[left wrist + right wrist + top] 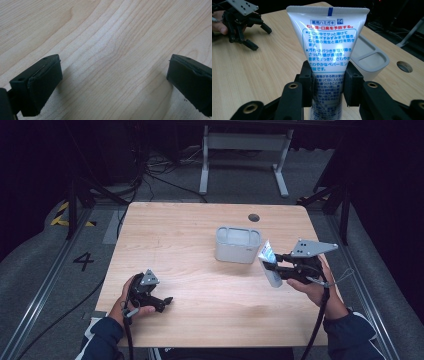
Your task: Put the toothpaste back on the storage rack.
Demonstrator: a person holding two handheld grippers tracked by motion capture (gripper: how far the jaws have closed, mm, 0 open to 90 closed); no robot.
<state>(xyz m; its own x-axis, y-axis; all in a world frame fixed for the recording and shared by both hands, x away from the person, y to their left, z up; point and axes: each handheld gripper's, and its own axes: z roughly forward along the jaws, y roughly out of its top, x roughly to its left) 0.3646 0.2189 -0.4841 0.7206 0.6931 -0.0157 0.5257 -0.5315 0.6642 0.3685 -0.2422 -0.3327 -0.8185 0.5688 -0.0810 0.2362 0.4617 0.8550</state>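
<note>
While its jaws clamp the toothpaste tube at mid-body, crimped end up, the right gripper hangs above the table. Just beside the tube stands a grey organizer box. Well apart, the left gripper gapes empty.

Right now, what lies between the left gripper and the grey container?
Nothing: in the high view, bare tabletop runs from the left gripper to the grey container.

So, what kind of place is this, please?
Probably a lab or studio for recording hand tasks, not a home. A bare wooden table stands among dark curtains, cables lie on the grey floor, which has a painted number 4, and rails run beside the table.
</note>
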